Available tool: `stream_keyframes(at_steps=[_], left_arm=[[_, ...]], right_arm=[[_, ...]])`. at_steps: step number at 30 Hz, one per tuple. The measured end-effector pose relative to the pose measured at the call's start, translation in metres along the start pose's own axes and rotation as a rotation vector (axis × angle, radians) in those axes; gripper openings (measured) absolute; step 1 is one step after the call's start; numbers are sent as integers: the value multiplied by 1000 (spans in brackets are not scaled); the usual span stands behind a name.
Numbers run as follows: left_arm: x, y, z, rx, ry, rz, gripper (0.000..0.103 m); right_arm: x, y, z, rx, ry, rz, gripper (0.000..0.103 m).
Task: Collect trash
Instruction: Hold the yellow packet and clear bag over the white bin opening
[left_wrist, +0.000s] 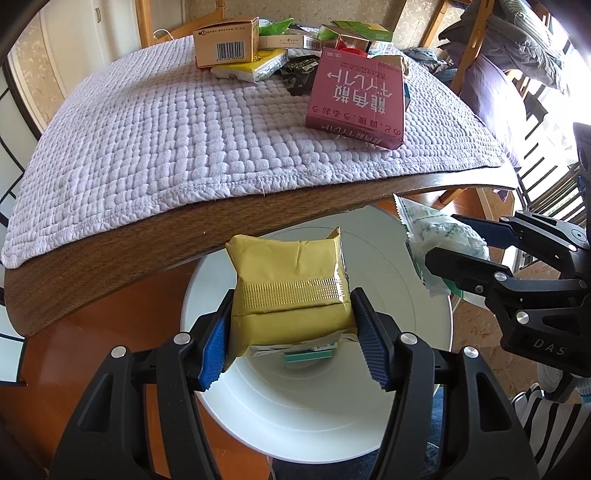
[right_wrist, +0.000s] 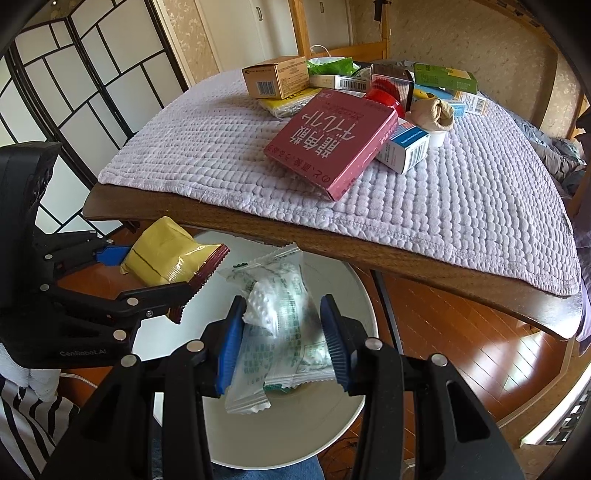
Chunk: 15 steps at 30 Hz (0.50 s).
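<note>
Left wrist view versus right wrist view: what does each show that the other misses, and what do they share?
Only the left wrist view shows the small green-edged item already lying in the white bin. Only the right wrist view shows the blue-and-white box beside the maroon box, and the folding screen. Both show the left gripper clamping the yellow packet and the right gripper clamping the clear green-printed wrapper above the bin.

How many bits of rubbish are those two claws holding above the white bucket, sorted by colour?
Yellow packet: 1, clamped in the left gripper
Clear packet with green print: 1, clamped in the right gripper
Total: 2, both held over the white bin
</note>
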<state>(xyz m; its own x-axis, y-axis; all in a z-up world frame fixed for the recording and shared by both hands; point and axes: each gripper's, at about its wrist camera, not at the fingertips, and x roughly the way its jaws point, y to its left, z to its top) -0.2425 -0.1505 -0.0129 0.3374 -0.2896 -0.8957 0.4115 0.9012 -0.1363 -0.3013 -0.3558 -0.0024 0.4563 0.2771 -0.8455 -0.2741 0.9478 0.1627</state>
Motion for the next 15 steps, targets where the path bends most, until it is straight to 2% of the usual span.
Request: stream_keyframes(at_steps=[6, 15], left_arm=[[4, -3, 0, 1, 4, 1, 62], [7, -6, -3, 4, 10, 3, 62]], right_arm=[[7, -1, 0, 0, 10, 10, 37], [10, 1, -3, -4, 15, 19, 35]])
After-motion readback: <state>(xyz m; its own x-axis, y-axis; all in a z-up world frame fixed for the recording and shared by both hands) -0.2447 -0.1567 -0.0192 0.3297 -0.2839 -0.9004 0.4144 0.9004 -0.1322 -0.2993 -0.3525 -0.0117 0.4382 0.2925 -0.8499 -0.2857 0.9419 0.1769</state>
